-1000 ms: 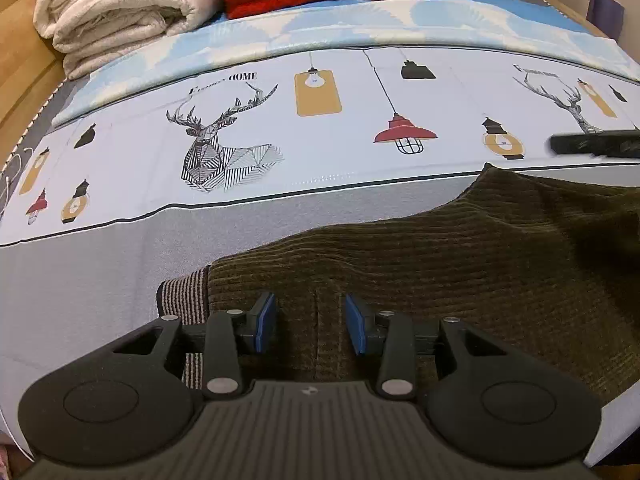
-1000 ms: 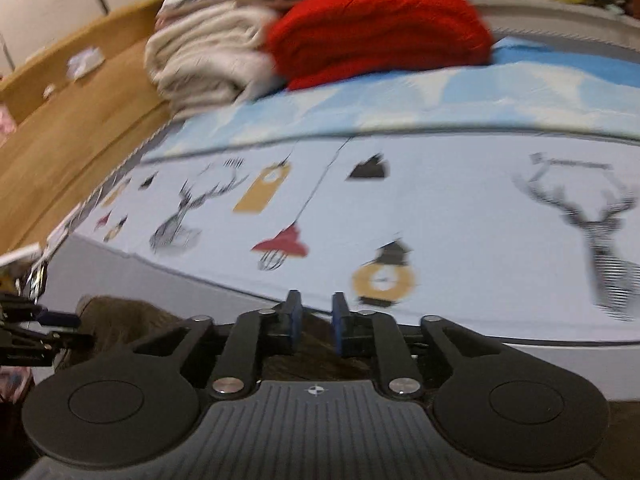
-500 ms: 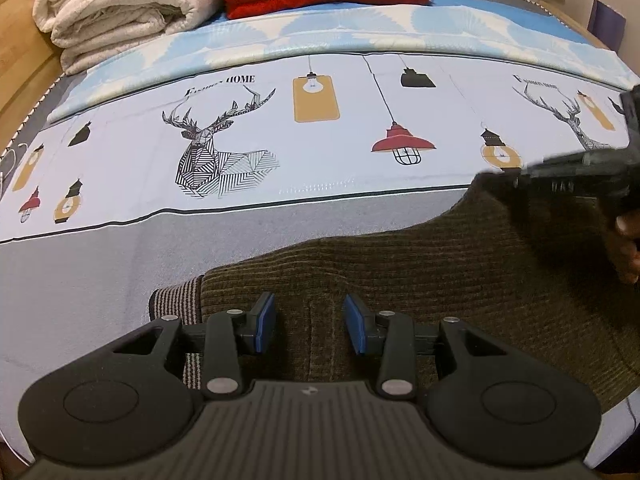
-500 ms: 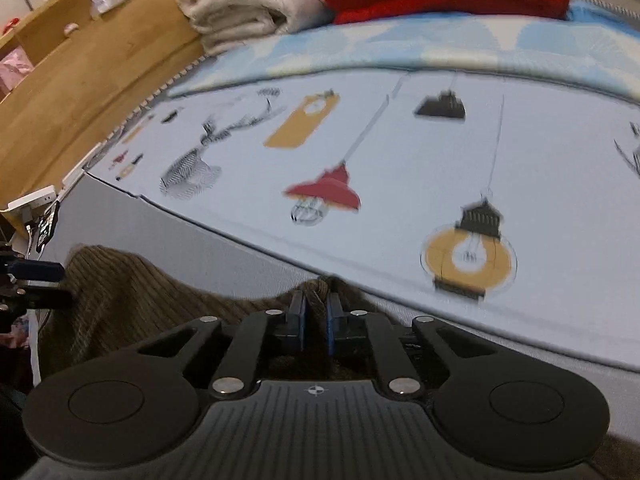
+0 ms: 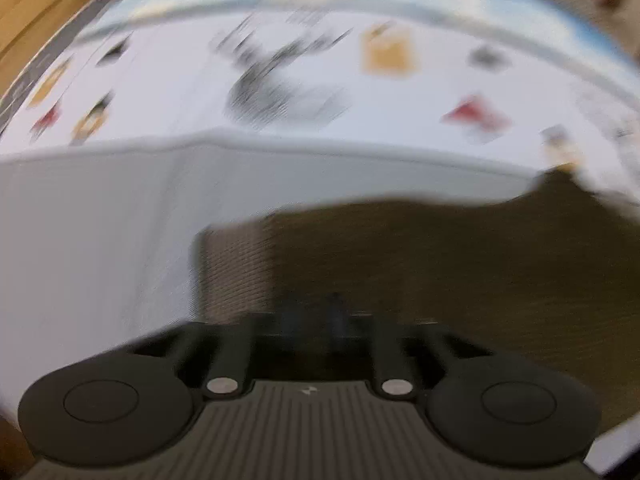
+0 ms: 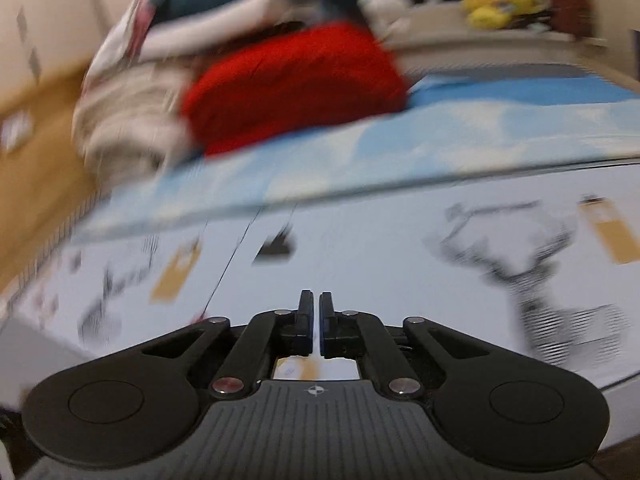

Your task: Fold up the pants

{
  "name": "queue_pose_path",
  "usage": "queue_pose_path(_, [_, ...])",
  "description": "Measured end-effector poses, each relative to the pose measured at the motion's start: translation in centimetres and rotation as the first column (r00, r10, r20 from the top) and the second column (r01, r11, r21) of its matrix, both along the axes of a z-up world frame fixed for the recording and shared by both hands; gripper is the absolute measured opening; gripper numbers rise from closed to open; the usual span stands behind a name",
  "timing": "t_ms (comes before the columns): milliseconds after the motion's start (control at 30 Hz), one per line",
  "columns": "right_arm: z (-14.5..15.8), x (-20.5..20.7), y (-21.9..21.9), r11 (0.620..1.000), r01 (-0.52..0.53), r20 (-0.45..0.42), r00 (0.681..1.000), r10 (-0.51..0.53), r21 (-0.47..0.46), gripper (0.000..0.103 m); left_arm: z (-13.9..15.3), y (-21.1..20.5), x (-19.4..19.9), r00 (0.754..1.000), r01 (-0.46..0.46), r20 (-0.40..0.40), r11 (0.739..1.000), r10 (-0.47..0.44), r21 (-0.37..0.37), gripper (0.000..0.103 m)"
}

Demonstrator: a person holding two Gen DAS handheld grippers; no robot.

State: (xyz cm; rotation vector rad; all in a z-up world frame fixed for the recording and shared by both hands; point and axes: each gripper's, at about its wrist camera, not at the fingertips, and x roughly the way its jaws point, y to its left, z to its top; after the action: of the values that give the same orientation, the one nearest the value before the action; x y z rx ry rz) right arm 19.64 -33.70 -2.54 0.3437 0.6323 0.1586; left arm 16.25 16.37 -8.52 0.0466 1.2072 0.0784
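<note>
Pants (image 5: 420,264): brown corduroy, spread on the printed bedsheet (image 5: 168,92), seen blurred directly ahead of the left gripper (image 5: 310,320).
Left gripper: fingers smeared by blur; whether the cloth is pinched cannot be told.
Right gripper (image 6: 315,322): fingers drawn nearly together, a thin gap left, nothing seen between them; held above the sheet.

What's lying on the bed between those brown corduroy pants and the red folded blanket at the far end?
In the left wrist view, only printed bedsheet lies beyond the brown corduroy pants; in the right wrist view it reaches the red folded blanket.

Bed (image 5: 100,240) with printed sheet, brown pants (image 5: 460,280) near edge, red blanket (image 6: 292,84), cream blanket (image 6: 128,132) at far end
</note>
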Motion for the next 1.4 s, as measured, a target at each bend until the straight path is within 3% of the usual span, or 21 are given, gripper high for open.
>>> queue_pose_path(67, [0.1,-1.6,-3.7,0.998,0.06,-0.015,0.998,-0.061,-0.03,0.006,-0.2,1.1,0.3,0.998,-0.06,-0.014,0.997,0.06,-0.053,0.002])
queue_pose_path(133, [-0.6,-3.5,-7.6,0.99,0.129,-0.058,0.989,-0.133,-0.063,0.007,0.5,0.2,0.3,0.997,-0.076,-0.004,0.997,0.076,-0.017,0.002])
queue_pose_path(200, [-1.5,-5.6,-10.9,0.979,0.184,-0.102,0.976,-0.192,-0.089,0.007,1.8,-1.6,0.2,0.996,-0.058,0.063,0.998,0.058,0.004,0.004])
queue_pose_path(367, [-3.3,-11.3,-17.3,0.95,0.272,-0.155,0.943,-0.295,-0.153,0.007,4.3,-8.2,0.8,0.977,0.104,0.201,0.981,-0.07,-0.161,0.004])
queue_pose_path(600, [-6.6,-17.6,-24.8,0.899,0.395,-0.223,0.875,-0.431,-0.187,0.007,3.2,-19.6,1.5,0.923,0.361,0.24,0.895,-0.302,-0.262,0.005])
queue_pose_path(667, [-7.7,-19.1,-26.9,0.854,0.447,-0.254,0.823,-0.509,-0.264,0.006,2.4,-22.2,1.5,0.905,0.412,0.235,0.871,-0.356,-0.266,0.005])
queue_pose_path(733, [-8.7,-20.6,-29.0,0.79,0.515,-0.292,0.74,-0.606,-0.333,0.006,1.3,-24.4,2.1,0.884,0.459,0.229,0.852,-0.409,-0.252,0.005])
queue_pose_path(767, [-9.1,-21.7,-30.3,0.768,0.553,-0.301,0.709,-0.638,-0.323,0.0,0.6,-25.4,2.4,0.877,0.473,0.223,0.85,-0.426,-0.234,0.005])
queue_pose_path(833, [-9.2,-23.8,-32.4,0.78,0.596,-0.308,0.718,-0.624,-0.191,0.0,-1.4,-26.5,3.4,0.878,0.469,0.205,0.862,-0.433,-0.19,0.005])
queue_pose_path(900, [-8.5,-24.9,-32.5,0.757,0.606,-0.278,0.704,-0.653,-0.243,0.0,-3.5,-26.8,4.5,0.901,0.423,0.155,0.9,-0.406,-0.102,0.003])
queue_pose_path(933, [-8.1,-25.4,-32.4,0.734,0.618,-0.259,0.688,-0.678,-0.281,0.0,-4.0,-26.6,4.8,0.908,0.407,0.16,0.906,-0.387,-0.117,0.003])
queue_pose_path(1000, [-7.4,-27.3,-33.4,0.671,0.687,-0.242,0.626,-0.741,-0.278,0.002,-3.5,-27.1,4.9,0.924,0.369,0.147,0.923,-0.352,-0.108,0.003])
queue_pose_path(1067, [-6.9,-29.8,-34.9,0.608,0.78,-0.261,0.563,-0.785,-0.146,0.003,-2.2,-27.8,4.1,0.923,0.365,0.175,0.924,-0.343,-0.115,0.005])
queue_pose_path(1133, [-6.9,-31.9,-35.8,0.561,0.827,-0.29,0.53,-0.797,-0.03,0.006,-0.4,-28.9,3.1,0.887,0.437,0.241,0.884,-0.393,-0.164,0.005])
queue_pose_path(1267, [-8.3,-33.7,-35.5,0.504,0.86,-0.382,0.494,-0.781,0.084,0.034,0.9,-31.4,1.0,0.82,0.556,0.31,0.8,-0.482,-0.228,0.007])
queue_pose_path(1333, [-9.0,-33.5,-34.7,0.509,0.854,-0.418,0.502,-0.757,0.105,0.036,0.4,-33.0,0.5,0.808,0.581,0.299,0.771,-0.508,-0.261,0.007])
queue_pose_path(1400, [-9.4,-33.0,-34.0,0.525,0.848,-0.423,0.505,-0.753,0.078,0.042,-1.5,-34.4,0.7,0.799,0.6,0.249,0.754,-0.547,-0.269,0.016])
